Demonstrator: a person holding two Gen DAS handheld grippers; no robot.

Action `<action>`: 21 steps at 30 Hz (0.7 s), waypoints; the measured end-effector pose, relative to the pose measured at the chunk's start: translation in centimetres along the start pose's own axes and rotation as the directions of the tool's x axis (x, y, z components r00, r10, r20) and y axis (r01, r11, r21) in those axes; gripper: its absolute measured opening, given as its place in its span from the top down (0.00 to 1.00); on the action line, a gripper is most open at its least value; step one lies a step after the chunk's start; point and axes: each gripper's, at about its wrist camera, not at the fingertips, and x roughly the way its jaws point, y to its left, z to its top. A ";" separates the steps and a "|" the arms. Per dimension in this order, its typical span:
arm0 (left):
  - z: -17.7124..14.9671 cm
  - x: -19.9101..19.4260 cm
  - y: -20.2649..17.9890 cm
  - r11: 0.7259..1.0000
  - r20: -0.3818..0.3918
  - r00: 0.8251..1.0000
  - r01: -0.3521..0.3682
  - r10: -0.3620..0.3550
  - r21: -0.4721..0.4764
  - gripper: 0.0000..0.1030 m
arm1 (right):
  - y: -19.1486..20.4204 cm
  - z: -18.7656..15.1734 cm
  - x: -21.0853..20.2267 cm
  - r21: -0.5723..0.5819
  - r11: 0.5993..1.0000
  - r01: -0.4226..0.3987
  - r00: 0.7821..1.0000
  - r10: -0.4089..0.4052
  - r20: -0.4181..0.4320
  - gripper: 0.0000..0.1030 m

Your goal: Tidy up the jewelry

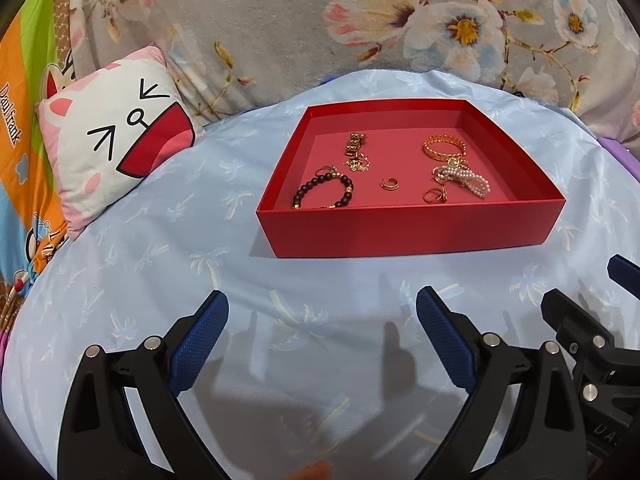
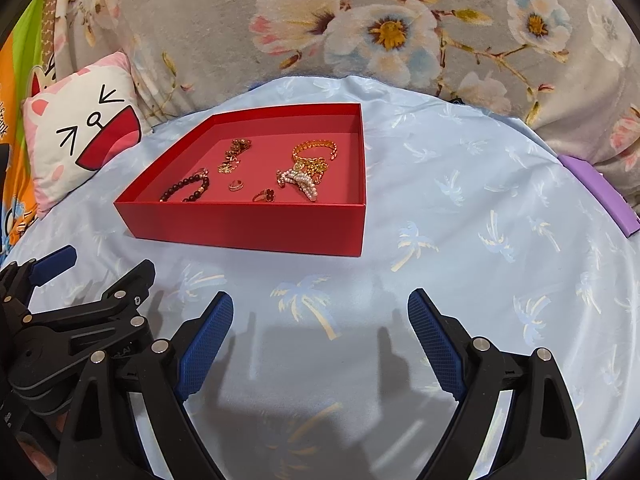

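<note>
Pale-blue palm-print bedspread (image 1: 152, 208), floral blanket (image 1: 280, 20) behind; red tray (image 1: 400, 232); perhaps rings inside; both fingers apart.

- The left wrist view looks forward and down along the left gripper (image 1: 322, 304) at the pale blue bedsheet (image 1: 160, 264), with the red tray (image 1: 408, 228) near at 12 o'clock.
- The right wrist view sits further right, with the red tray (image 2: 248, 224) at 11 o'clock.
- Both share the tray, sheet, cat pillow (image 1: 108, 136) and floral blanket (image 1: 280, 20).
- Each view catches the other gripper at its edge.
</note>
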 end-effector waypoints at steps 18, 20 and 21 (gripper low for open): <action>0.0 -0.3 0.2 1.000 0.012 1.000 -0.016 0.016 -0.008 0.10 | 0.4 0.1 -0.4 -0.018 0.999 0.026 0.999 -0.026 0.023 0.16; 0.0 -0.3 0.2 1.000 0.013 1.000 -0.015 0.015 -0.008 0.10 | 0.4 0.1 -0.4 -0.019 0.999 0.026 0.999 -0.026 0.024 0.16; 0.0 -0.3 0.2 1.000 0.013 1.000 -0.016 0.016 -0.008 0.10 | 0.4 0.1 -0.4 -0.019 0.999 0.027 0.999 -0.026 0.025 0.16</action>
